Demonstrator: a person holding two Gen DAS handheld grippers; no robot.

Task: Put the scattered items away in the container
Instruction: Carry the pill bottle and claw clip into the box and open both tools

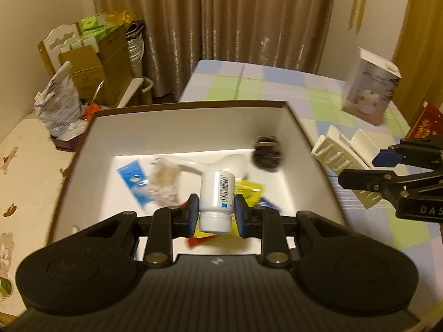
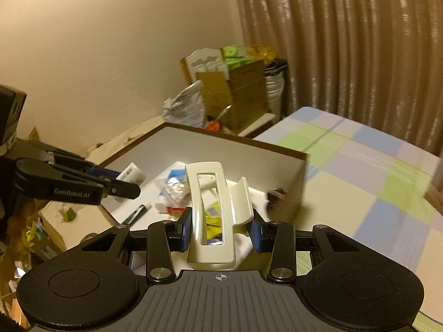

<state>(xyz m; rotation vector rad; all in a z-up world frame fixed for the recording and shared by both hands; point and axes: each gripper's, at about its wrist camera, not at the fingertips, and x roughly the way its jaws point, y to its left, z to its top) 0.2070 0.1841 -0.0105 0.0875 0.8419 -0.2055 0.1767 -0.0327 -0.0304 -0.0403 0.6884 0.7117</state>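
My left gripper is shut on a white bottle with a barcode label, held above the open box. The box has brown rims and pale inner walls. Inside lie a blue packet, a yellow packet, a dark round item and several other small things. My right gripper is shut on a cream hair claw clip, near the box's right side. From the left wrist view the clip and right gripper show at the right. The left gripper with its bottle shows in the right wrist view.
The box rests on a bed with a checked blue, green and cream sheet. A white carton stands on the bed at the right. Cardboard boxes and bags crowd the corner by the brown curtains. A red packet lies at the far right.
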